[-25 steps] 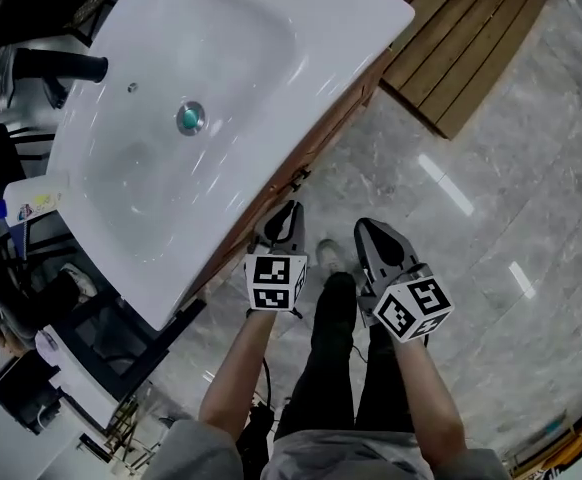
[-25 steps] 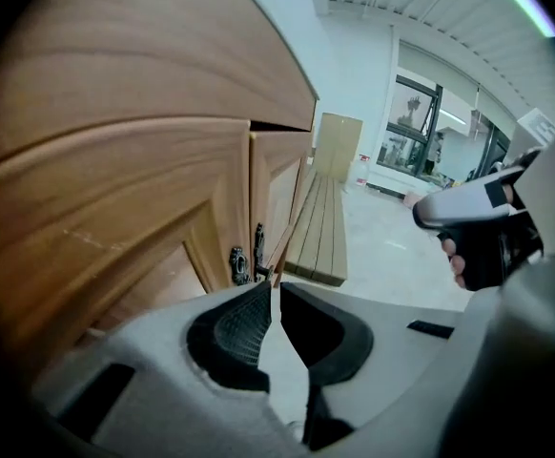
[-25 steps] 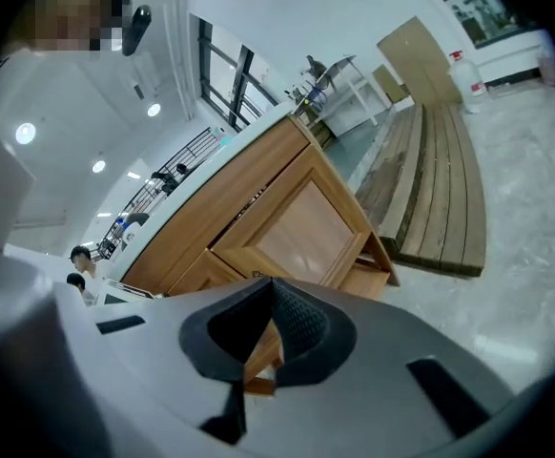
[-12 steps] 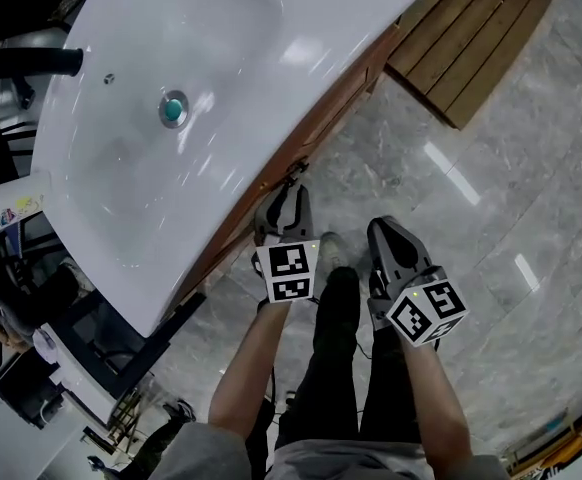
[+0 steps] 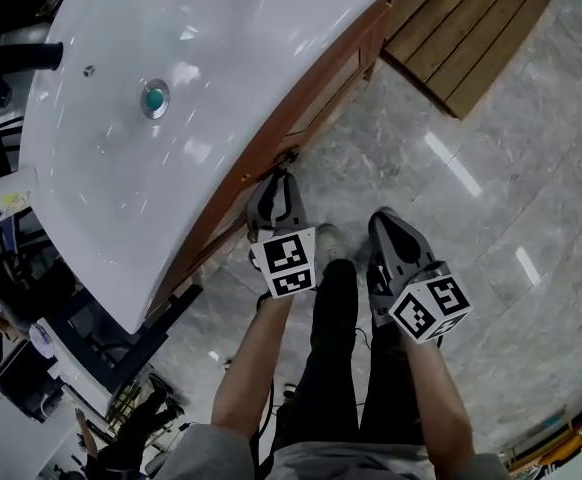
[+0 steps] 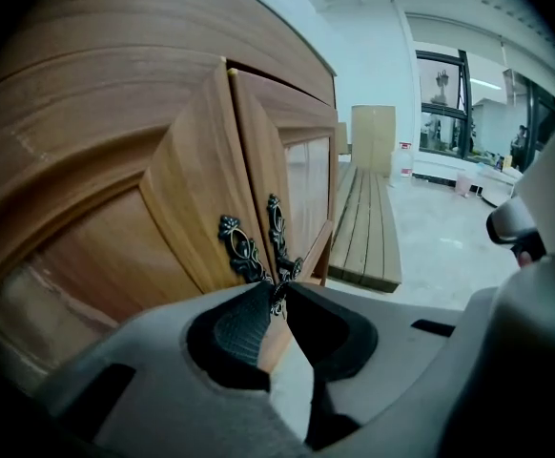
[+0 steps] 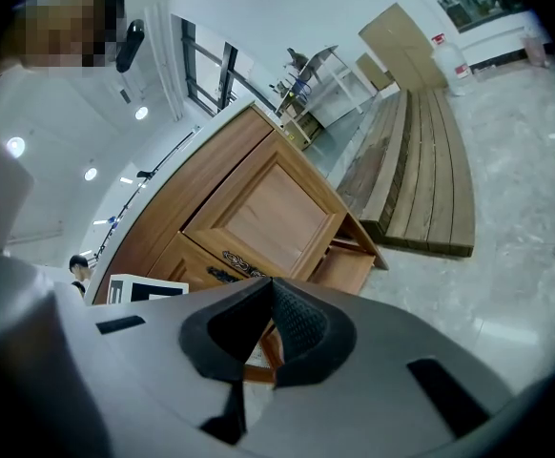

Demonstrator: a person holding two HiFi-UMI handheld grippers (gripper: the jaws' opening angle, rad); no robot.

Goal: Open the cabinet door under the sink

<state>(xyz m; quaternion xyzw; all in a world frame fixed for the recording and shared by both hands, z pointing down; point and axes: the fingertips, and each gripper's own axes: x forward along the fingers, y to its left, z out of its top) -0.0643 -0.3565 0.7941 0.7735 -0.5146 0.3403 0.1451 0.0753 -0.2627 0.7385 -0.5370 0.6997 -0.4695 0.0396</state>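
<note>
Wooden cabinet door (image 6: 201, 208) ajar, left gripper (image 6: 279, 294) fingers (image 6: 239, 318) pinching its ornate handle (image 6: 276, 229); right gripper (image 7: 270, 289) alongside, fingers (image 7: 301, 322) pressed together

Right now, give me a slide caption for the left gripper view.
Left gripper pinching the ornate pull of the wooden cabinet door, slightly ajar.

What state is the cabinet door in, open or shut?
Partly open: the cabinet door has its edge standing proud of the neighbouring door, and the left gripper is shut on the handle pull.
</note>
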